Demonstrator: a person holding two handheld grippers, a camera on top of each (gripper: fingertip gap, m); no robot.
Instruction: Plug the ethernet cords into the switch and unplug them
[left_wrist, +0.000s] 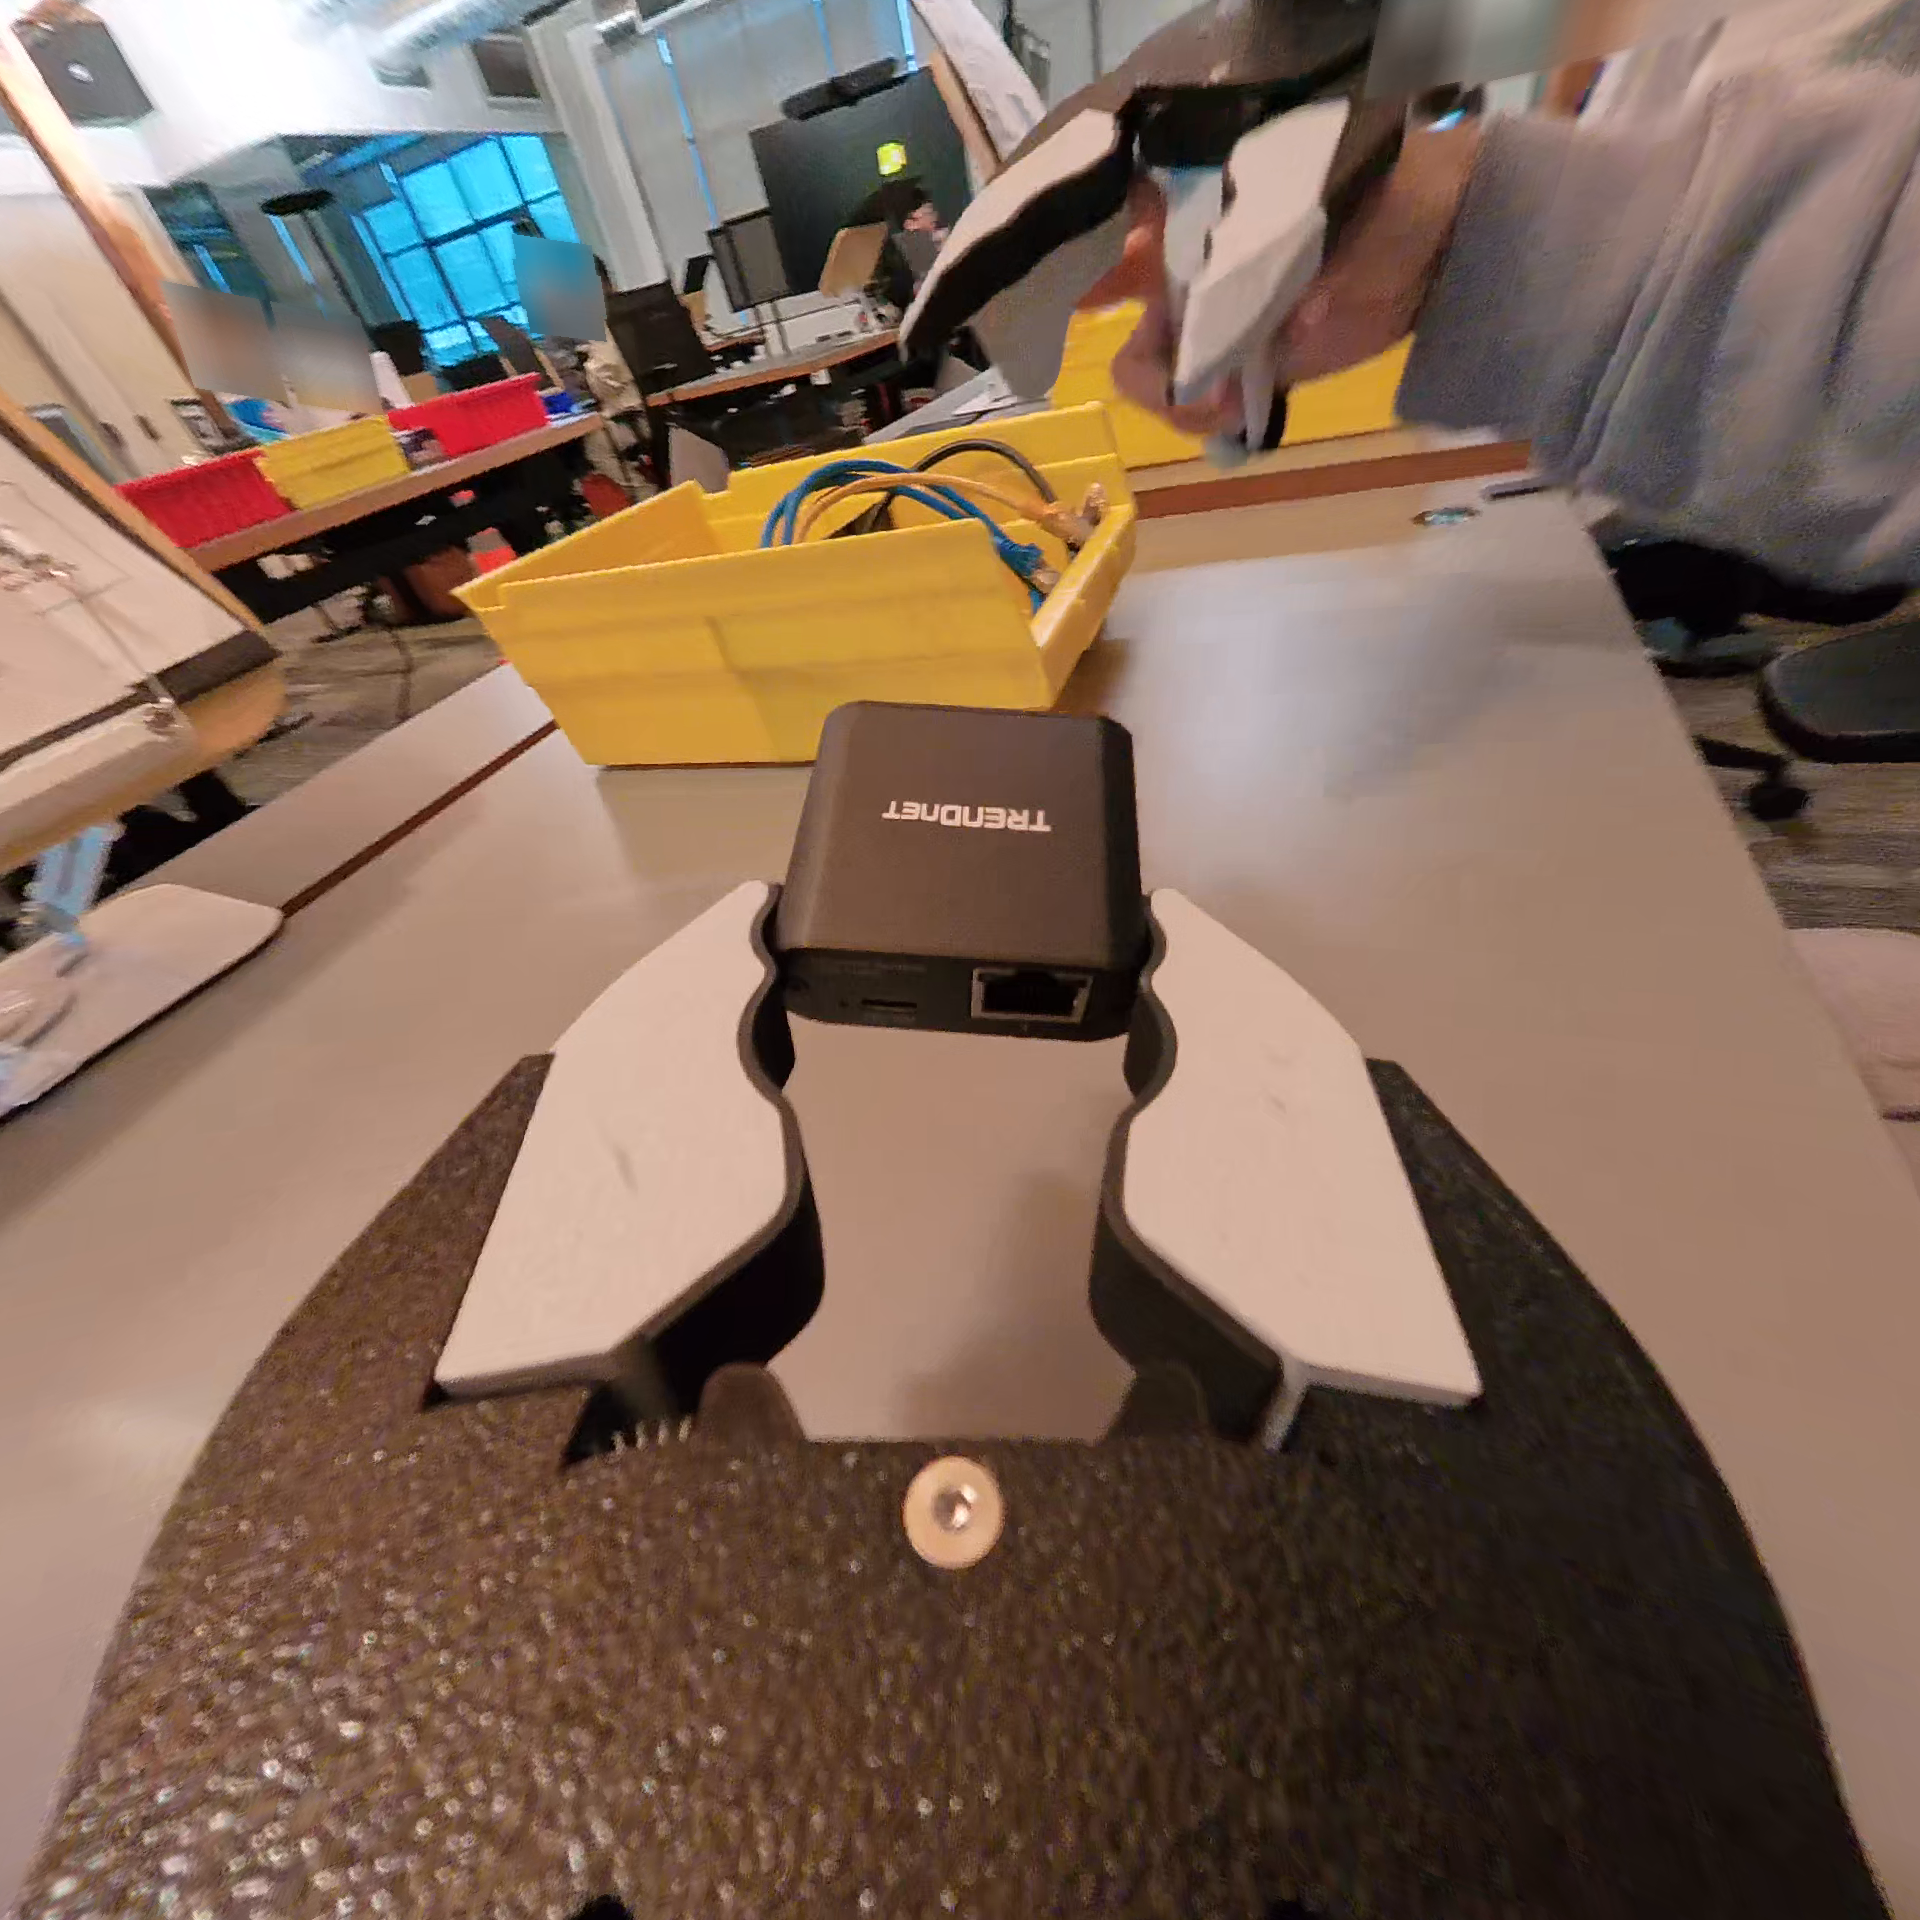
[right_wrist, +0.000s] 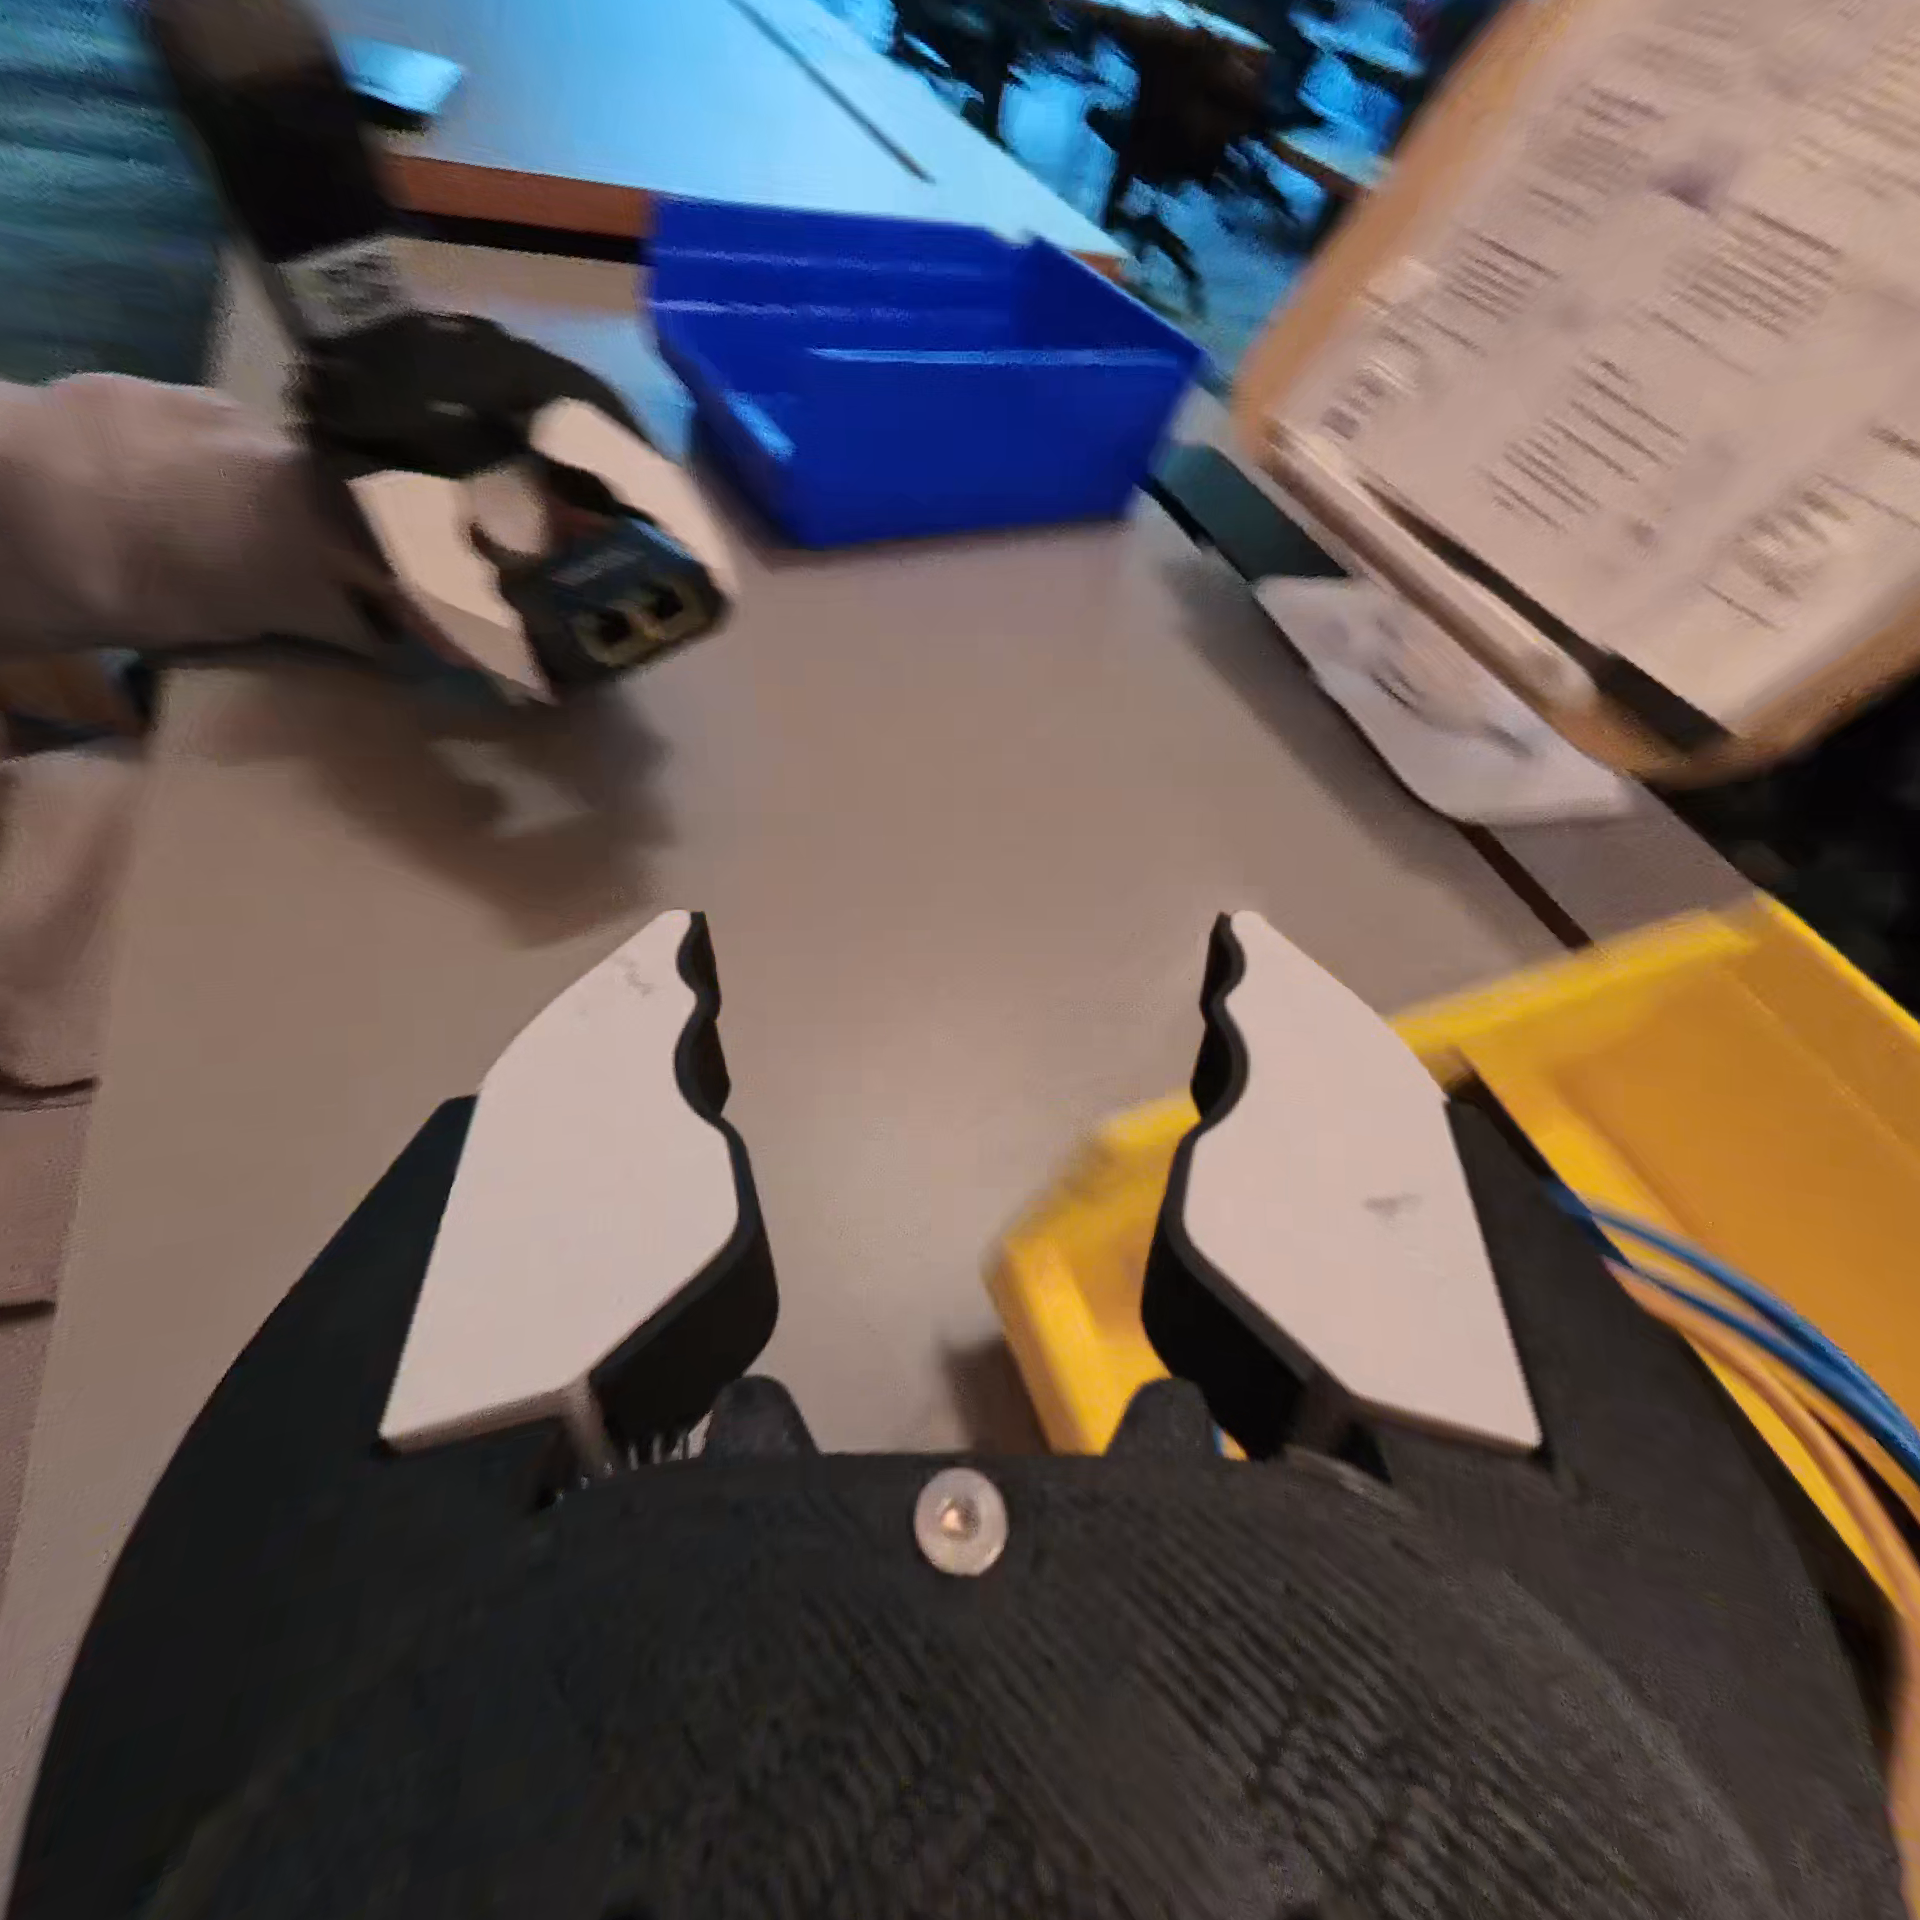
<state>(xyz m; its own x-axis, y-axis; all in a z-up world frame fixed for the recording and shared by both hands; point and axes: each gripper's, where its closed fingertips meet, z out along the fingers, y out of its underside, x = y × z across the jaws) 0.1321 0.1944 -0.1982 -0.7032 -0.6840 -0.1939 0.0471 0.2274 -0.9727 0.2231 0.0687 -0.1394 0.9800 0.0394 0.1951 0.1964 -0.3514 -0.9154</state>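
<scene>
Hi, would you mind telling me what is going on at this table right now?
A person is working with two handheld grippers. The left gripper is shut on a small black switch, gripping its sides on the grey table; nothing is plugged into the port facing the camera. The right gripper is open and empty, held in the air beside the yellow bin, where the blue and yellow ethernet cords lie. No cord has been picked up yet.
</scene>
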